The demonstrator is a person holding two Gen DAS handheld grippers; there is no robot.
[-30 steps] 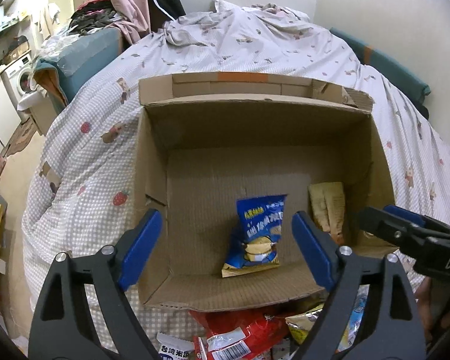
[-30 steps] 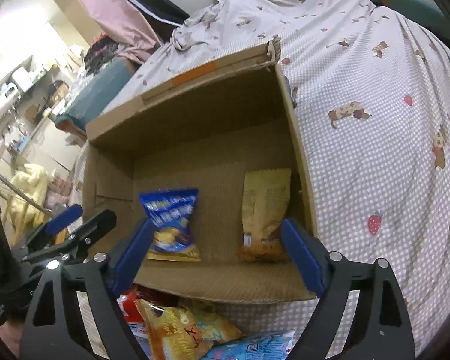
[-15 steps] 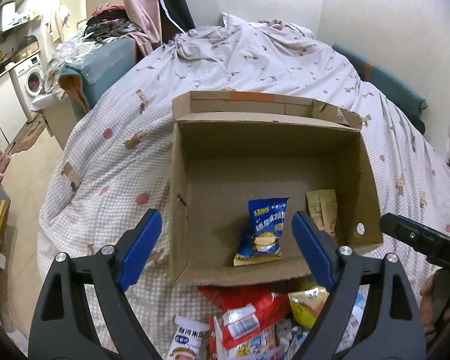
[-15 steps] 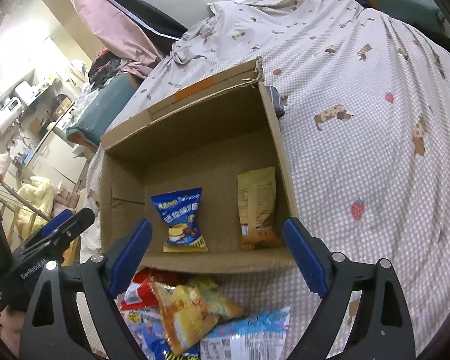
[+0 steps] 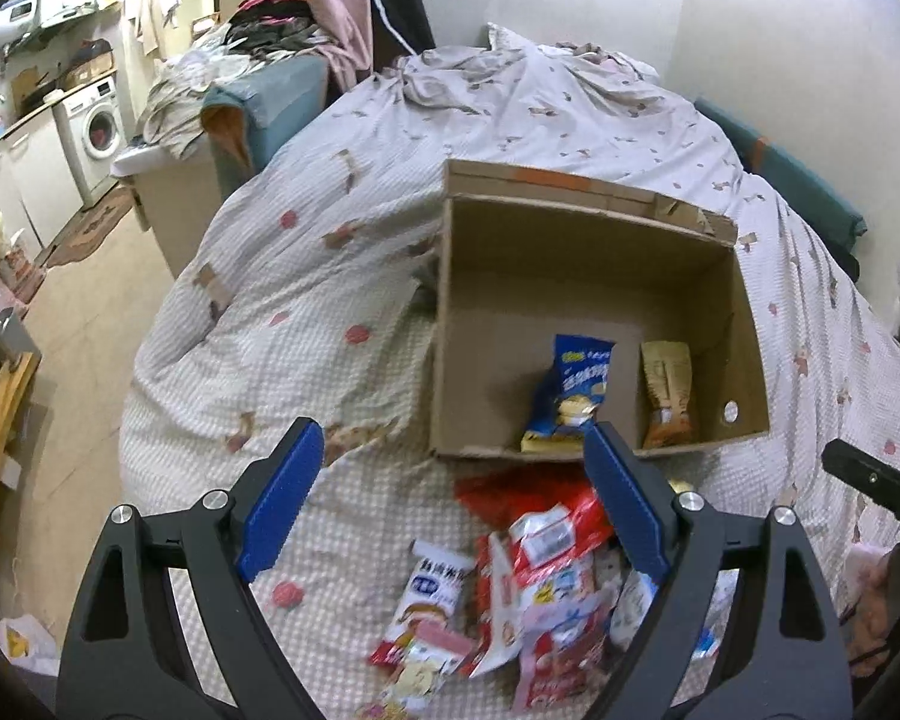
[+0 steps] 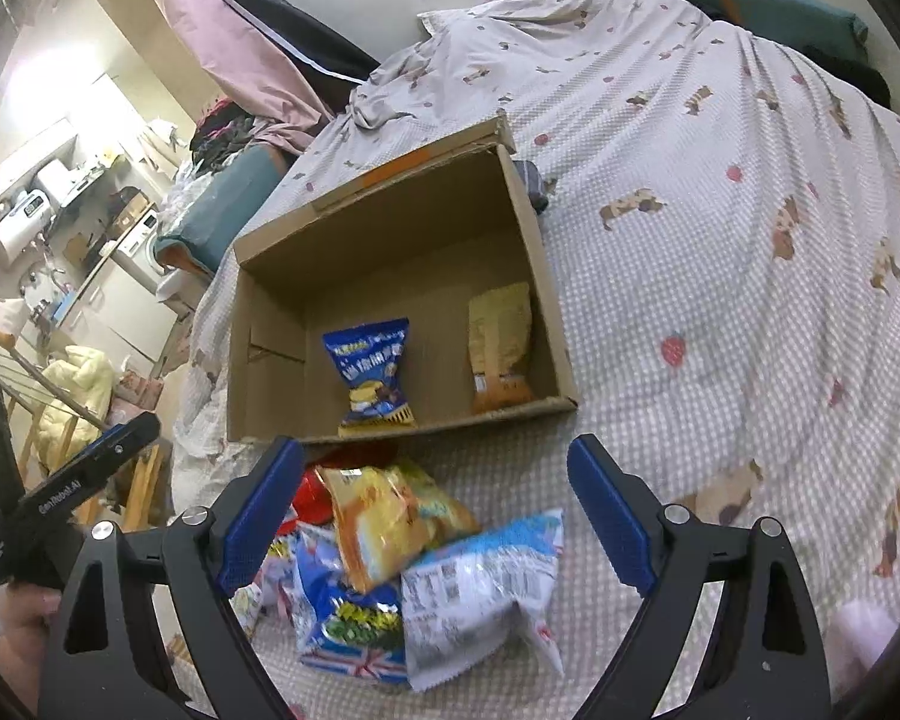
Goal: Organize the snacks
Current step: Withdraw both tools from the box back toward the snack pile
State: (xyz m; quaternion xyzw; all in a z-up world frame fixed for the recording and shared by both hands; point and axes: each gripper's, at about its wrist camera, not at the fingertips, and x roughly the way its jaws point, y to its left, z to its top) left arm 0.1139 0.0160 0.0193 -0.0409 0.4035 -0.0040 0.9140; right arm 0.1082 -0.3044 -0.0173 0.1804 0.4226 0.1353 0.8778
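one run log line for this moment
left tool: open, empty | right tool: open, empty | box: blue packet, tan packet | snack pile: on bed

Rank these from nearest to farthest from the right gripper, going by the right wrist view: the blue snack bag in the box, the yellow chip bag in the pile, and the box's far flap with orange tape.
From the right gripper:
1. Yellow chip bag, between the open fingers, atop the pile.
2. Blue snack bag, standing against the box's near wall.
3. Far flap with orange tape, along the box's back edge.
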